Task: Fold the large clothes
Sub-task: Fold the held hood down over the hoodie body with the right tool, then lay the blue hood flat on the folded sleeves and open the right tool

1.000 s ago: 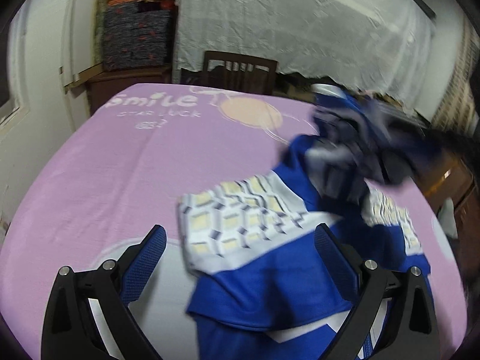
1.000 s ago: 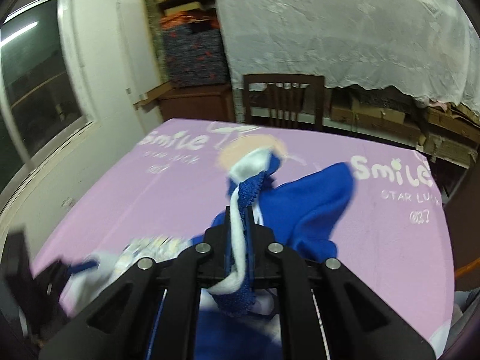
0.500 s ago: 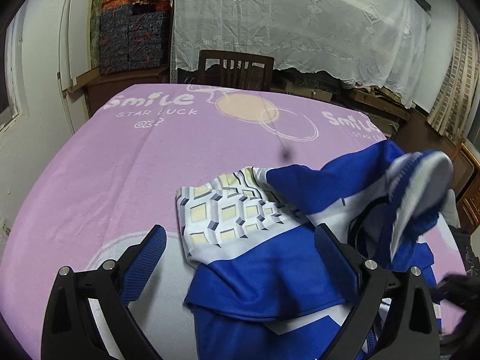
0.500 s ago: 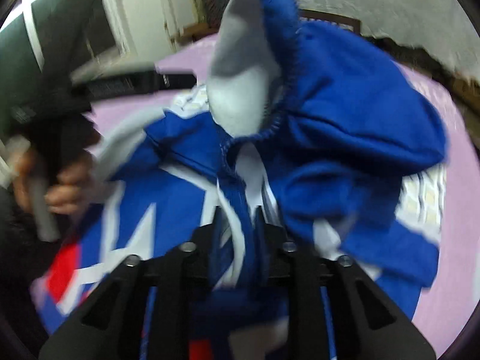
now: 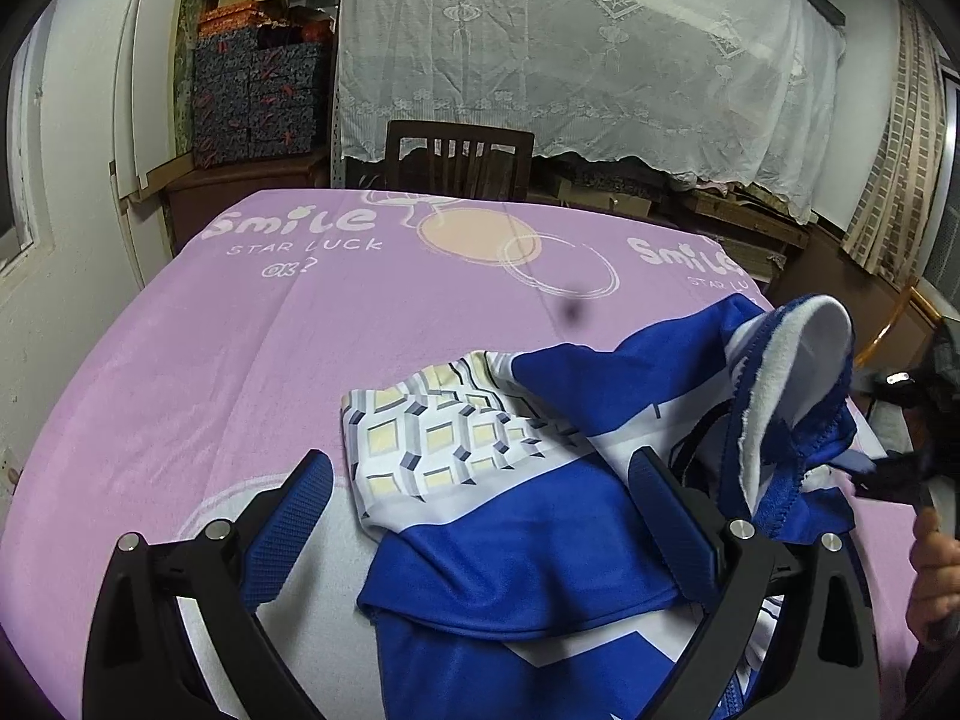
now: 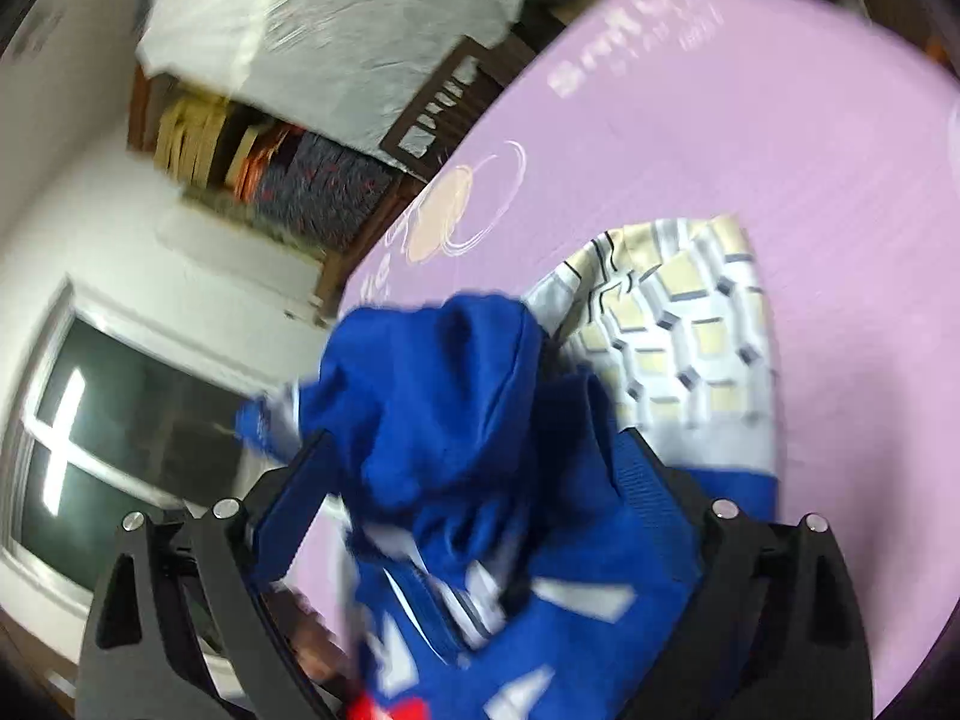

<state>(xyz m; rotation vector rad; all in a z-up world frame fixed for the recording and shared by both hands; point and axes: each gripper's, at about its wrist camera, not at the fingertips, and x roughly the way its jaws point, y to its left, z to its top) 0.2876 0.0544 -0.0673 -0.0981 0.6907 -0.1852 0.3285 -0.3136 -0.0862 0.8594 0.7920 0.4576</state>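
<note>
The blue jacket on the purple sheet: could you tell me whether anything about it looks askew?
Yes. The blue jacket lies bunched, its white-lined cuff sticking up at the right edge of the purple sheet instead of lying flat.

**Cloth, fleece and matt plastic**

The blue jacket (image 5: 522,546) between the left gripper's (image 5: 480,516) fingers is smooth, faintly shiny knit cloth, with a printed cream-and-grey panel (image 5: 444,438) just ahead of them. To their right, its turned-out lining (image 5: 798,372) looks white and fleecy. Under it lies a soft matt lilac blanket (image 5: 228,348) with printed lettering. Both grippers have matt black plastic arms, ribbed blue pads (image 5: 288,528) and bright metal screws. Far beyond the fingers stand a dark wooden chair (image 5: 459,159) and sheer white lace (image 5: 570,54).
</note>
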